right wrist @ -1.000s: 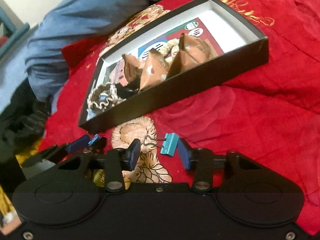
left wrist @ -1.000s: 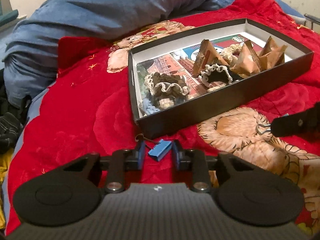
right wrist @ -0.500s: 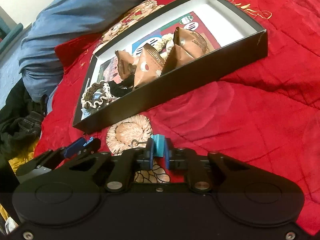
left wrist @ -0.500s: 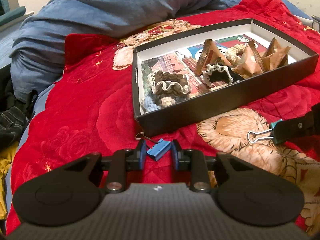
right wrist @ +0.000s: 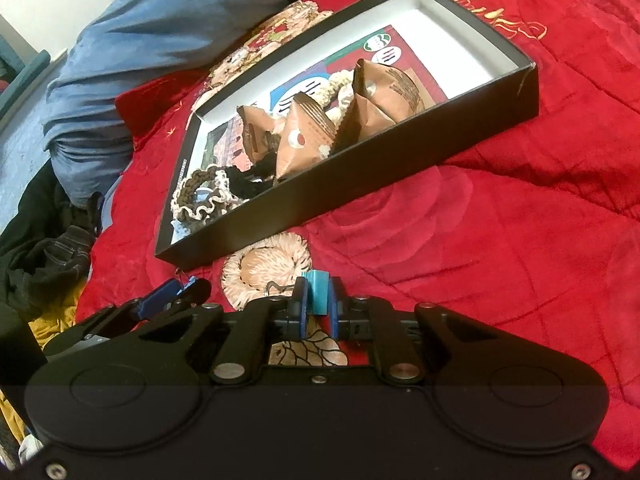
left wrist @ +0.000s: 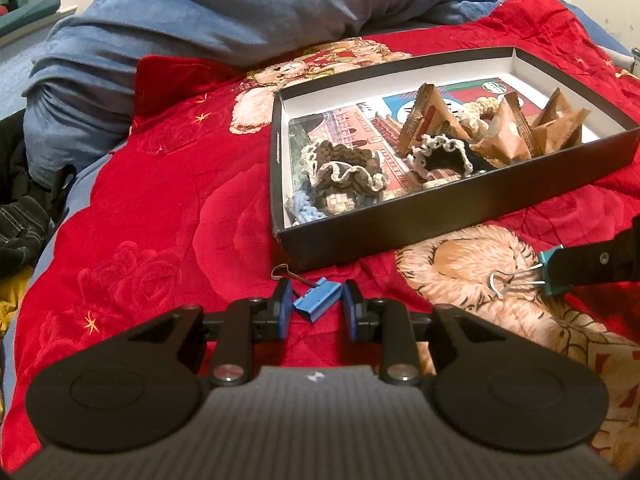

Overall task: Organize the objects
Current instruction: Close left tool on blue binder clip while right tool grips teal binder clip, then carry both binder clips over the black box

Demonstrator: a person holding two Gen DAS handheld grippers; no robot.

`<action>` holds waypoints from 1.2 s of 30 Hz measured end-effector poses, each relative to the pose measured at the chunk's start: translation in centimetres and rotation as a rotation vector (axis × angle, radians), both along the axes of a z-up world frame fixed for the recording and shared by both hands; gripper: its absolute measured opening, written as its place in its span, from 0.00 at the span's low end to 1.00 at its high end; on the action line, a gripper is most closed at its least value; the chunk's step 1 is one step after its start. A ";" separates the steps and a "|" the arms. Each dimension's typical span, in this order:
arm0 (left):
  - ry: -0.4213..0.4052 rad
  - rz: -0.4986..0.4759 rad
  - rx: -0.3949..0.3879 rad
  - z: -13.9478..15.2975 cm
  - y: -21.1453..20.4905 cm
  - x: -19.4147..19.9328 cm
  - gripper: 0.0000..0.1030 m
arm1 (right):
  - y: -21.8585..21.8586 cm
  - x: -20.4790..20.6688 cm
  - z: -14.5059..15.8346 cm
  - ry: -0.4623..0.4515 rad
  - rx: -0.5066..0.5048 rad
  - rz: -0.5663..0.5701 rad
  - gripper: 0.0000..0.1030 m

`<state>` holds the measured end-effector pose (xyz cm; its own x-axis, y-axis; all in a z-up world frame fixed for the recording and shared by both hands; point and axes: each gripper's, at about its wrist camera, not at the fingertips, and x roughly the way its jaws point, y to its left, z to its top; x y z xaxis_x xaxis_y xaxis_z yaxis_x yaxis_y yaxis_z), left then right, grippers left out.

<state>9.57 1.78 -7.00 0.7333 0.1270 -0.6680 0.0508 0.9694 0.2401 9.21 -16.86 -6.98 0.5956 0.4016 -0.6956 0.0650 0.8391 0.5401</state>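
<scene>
A blue binder clip (left wrist: pixel 316 300) lies slantwise between the pads of my left gripper (left wrist: pixel 316 309), which is shut on it just above the red blanket, in front of the near left corner of the black box (left wrist: pixel 440 222). My right gripper (right wrist: pixel 318 306) is shut on a teal binder clip (right wrist: pixel 318 286), whose wire handles (left wrist: pixel 508 282) stick out to the left. In the left wrist view this gripper (left wrist: pixel 592 264) enters from the right edge. The box (right wrist: pixel 360 194) holds brown snack packets (right wrist: pixel 376 104) and crocheted scrunchies (left wrist: pixel 344 164). The left gripper (right wrist: pixel 176 294) also shows at the lower left of the right wrist view.
A red blanket (left wrist: pixel 160 208) with a bear print covers the bed. A blue duvet (left wrist: pixel 220 12) is bunched up behind the box. Dark clothes (right wrist: pixel 44 256) lie heaped off the bed's left side. The right end of the box is bare inside (right wrist: pixel 452 40).
The right gripper's jaws, wide apart a second ago with the teal clip between them, have shut on it. The left gripper still holds the blue clip in the same spot.
</scene>
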 end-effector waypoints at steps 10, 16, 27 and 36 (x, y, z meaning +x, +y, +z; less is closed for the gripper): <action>-0.012 -0.009 -0.009 1.0 -0.2 -1.3 0.29 | -0.3 -0.9 0.2 -0.026 0.039 0.021 0.10; -0.059 -0.027 -0.016 2.6 -0.6 -2.4 0.29 | -0.4 -2.3 1.0 -0.059 0.041 0.030 0.10; -0.136 -0.015 -0.059 5.4 -0.5 -3.0 0.29 | -0.7 -3.0 4.9 -0.228 0.081 0.087 0.10; -0.156 -0.027 -0.156 6.5 -0.1 -3.2 0.29 | 0.6 -2.4 7.6 -0.348 -0.023 0.148 0.10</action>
